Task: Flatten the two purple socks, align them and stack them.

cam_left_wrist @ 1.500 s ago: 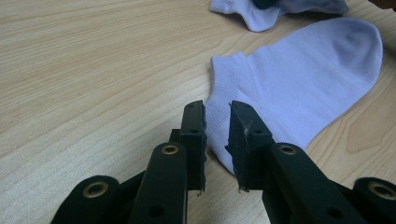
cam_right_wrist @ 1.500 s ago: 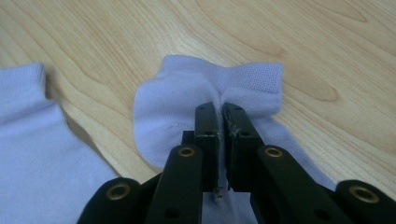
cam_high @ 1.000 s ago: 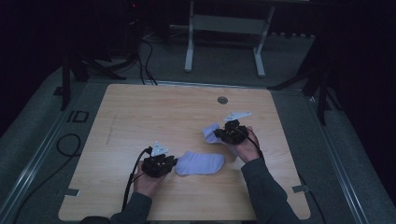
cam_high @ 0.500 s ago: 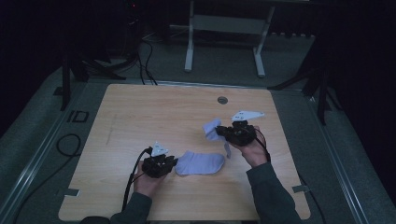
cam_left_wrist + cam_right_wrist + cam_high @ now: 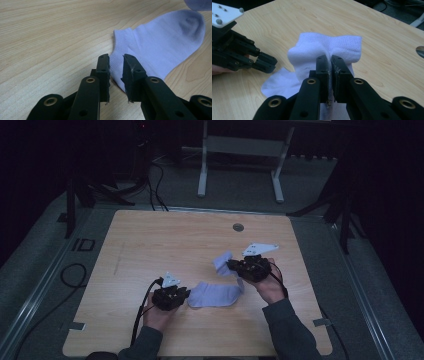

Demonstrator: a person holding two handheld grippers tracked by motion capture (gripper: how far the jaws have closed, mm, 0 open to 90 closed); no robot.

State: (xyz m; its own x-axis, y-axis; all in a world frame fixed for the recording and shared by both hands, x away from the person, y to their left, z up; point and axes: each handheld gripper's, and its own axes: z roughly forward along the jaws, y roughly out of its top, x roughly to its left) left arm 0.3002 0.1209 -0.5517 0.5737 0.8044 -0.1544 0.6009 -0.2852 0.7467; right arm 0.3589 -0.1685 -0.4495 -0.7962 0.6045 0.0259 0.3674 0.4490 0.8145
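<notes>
1. Pale lilac knit, soft and limp: one sock (image 5: 214, 294) lies flat on the desk (image 5: 150, 245) near its front edge, between the two hands.
2. At the left, the left gripper (image 5: 184, 296) rests on the desk with its jaws a little apart, straddling that sock's cuff edge; whether the pads actually press the fabric is unclear.
3. At the right, the right gripper (image 5: 231, 265) is raised, jaws pressed together on a fold of a second sock (image 5: 322, 53), which bunches and droops around them.
4. Both socks look light, floppy and stretchy; the ribbed cuff seems the surest hold, since a pinch elsewhere would likely just gather cloth.
5. The desk is smooth light wood with a round grommet (image 5: 238, 227) at the back.
6. Beyond it the room is dark, with a grey floor, cables (image 5: 155, 185) and a white stand (image 5: 240, 160).
</notes>
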